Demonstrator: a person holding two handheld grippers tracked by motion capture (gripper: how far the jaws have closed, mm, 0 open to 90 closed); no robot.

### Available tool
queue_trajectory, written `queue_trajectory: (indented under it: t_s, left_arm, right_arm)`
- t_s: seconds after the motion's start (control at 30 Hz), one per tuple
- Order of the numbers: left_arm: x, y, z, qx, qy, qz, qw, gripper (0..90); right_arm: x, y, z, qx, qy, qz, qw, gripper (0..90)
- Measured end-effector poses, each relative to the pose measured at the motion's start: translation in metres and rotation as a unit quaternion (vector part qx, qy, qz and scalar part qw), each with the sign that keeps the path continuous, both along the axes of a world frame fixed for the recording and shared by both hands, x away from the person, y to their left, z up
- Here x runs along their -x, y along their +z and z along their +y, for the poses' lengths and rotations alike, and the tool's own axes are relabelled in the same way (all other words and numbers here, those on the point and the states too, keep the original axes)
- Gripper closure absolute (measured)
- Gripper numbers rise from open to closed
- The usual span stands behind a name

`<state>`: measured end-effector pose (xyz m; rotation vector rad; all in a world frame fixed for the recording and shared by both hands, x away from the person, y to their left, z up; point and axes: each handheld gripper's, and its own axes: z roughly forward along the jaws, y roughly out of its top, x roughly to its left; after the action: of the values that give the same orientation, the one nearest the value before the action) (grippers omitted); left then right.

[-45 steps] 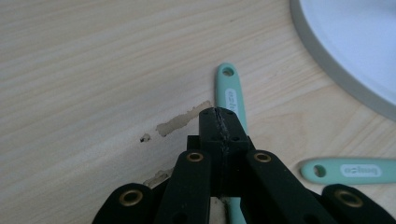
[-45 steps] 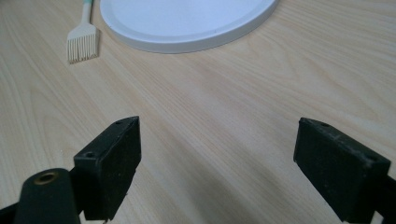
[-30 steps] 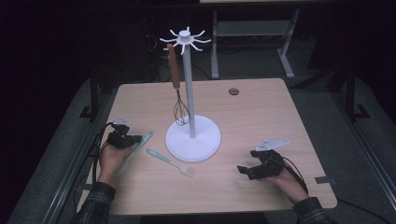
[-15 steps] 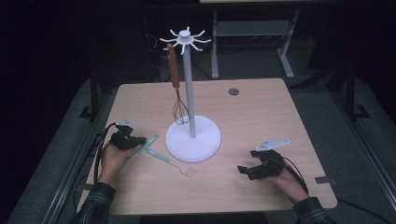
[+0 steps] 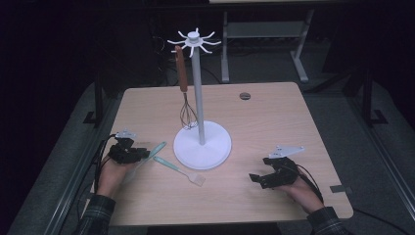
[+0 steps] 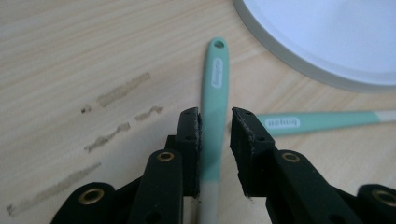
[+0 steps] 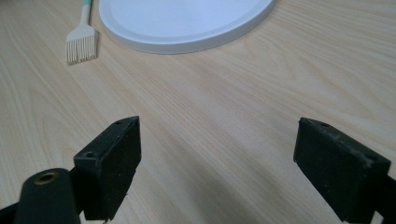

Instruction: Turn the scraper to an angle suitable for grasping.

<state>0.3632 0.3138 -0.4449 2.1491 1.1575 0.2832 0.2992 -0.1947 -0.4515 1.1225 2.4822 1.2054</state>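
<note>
Your left gripper [image 6: 215, 140] has its jaws set around the handle of a mint-green spatula [image 6: 214, 100]: one pad touches the handle, the other stands a sliver off it, so the jaws are nearly closed but not yet pinching. The spatula lies flat on the wooden table [image 5: 274, 127], and its hanging-hole end points away from you toward the white round base of the utensil stand [image 5: 202, 145]. In the high view your left gripper [image 5: 142, 153] sits near the table's left edge, with the spatula [image 5: 152, 152] running out from it toward the stand.

Just beyond the spatula lies a mint-handled pastry brush [image 5: 180, 170], its bristles toward the table's middle and its handle near the spatula's.

Your right gripper [image 5: 258, 179] rests on the table at the right, jaws wide apart with bare wood between them.

On the stand, a whisk with a brown handle [image 5: 183, 88] hangs from one of the top hooks, its wires just above the base.
</note>
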Motion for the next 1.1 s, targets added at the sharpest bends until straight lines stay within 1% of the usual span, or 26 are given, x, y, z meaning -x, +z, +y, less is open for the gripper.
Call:
queue_trajectory:
  t_s: [0.1, 0.17, 0.23, 0.27, 0.3, 0.43, 0.47, 0.5, 0.57, 0.6, 0.63, 0.73, 0.83, 0.9, 0.97, 1.03, 1.1]
  left_arm:
    - [0.006, -0.004, -0.001, -0.016, -0.001, -0.002, 0.9999, 70.4]
    - [0.007, -0.007, 0.0, -0.018, -0.001, 0.002, 0.9998, 70.4]
    - [0.006, -0.01, 0.001, -0.028, -0.005, 0.004, 0.9996, 70.4]
    - [0.006, -0.011, 0.0, -0.027, -0.002, 0.003, 0.9996, 70.4]
    - [0.006, -0.012, 0.001, -0.021, 0.001, 0.0, 0.9998, 71.0]
    - [0.008, -0.015, 0.005, -0.01, 0.004, -0.007, 0.9999, 73.5]
    - [0.008, -0.015, 0.005, -0.01, 0.004, -0.007, 0.9999, 74.0]
    - [0.01, -0.016, 0.006, -0.006, 0.006, -0.016, 0.9998, 74.8]
    - [0.012, -0.017, 0.005, -0.005, 0.006, -0.017, 0.9998, 76.2]
    - [0.013, -0.017, 0.005, -0.009, 0.005, -0.021, 0.9997, 78.6]
    - [0.014, -0.017, 0.005, -0.008, 0.007, -0.022, 0.9997, 78.7]
    - [0.014, -0.017, 0.005, -0.006, 0.01, -0.021, 0.9997, 79.6]
    - [0.014, -0.016, 0.003, -0.011, 0.014, -0.02, 0.9996, 80.7]
    - [0.014, -0.016, 0.004, -0.005, 0.013, -0.016, 0.9998, 81.2]
    - [0.014, -0.016, 0.003, -0.004, 0.014, -0.017, 0.9998, 81.4]
    - [0.013, -0.016, 0.004, 0.002, 0.017, -0.014, 0.9998, 81.3]
    - [0.013, -0.016, 0.004, 0.0, 0.015, -0.014, 0.9998, 81.3]
  right_arm:
    - [0.0, 0.0, 0.0, 0.0, 0.0, 0.001, 1.0, 15.1]
    - [0.0, 0.0, 0.0, -0.001, -0.001, 0.001, 1.0, 15.1]
    - [0.0, 0.0, 0.0, 0.0, 0.0, 0.001, 1.0, 15.1]
    - [0.0, 0.0, 0.0, 0.0, 0.0, 0.001, 1.0, 15.1]
    - [0.0, 0.0, 0.0, 0.0, 0.0, 0.001, 1.0, 15.1]
    - [0.0, 0.0, 0.0, 0.0, -0.001, 0.001, 1.0, 15.1]
    - [0.0, 0.0, 0.0, 0.0, 0.0, 0.001, 1.0, 15.1]
    - [0.0, 0.0, 0.0, -0.001, 0.0, 0.001, 1.0, 15.1]
    - [0.0, 0.0, 0.0, -0.001, 0.0, 0.0, 1.0, 15.1]
    - [0.0, 0.0, 0.0, -0.001, 0.0, 0.001, 1.0, 15.1]
    - [0.0, -0.001, 0.0, -0.001, 0.0, 0.0, 1.0, 15.1]
    - [0.0, 0.0, 0.0, 0.0, 0.002, -0.003, 1.0, 15.1]
    - [0.001, 0.0, 0.001, -0.001, 0.001, -0.002, 1.0, 15.1]
    - [0.001, 0.0, 0.001, 0.0, 0.002, -0.002, 1.0, 15.1]
    - [0.0, 0.0, 0.001, 0.0, 0.001, -0.002, 1.0, 15.1]
    - [0.0, 0.0, 0.001, -0.002, 0.002, -0.004, 1.0, 15.1]
    - [0.0, 0.0, 0.0, -0.001, 0.002, -0.005, 1.0, 15.1]
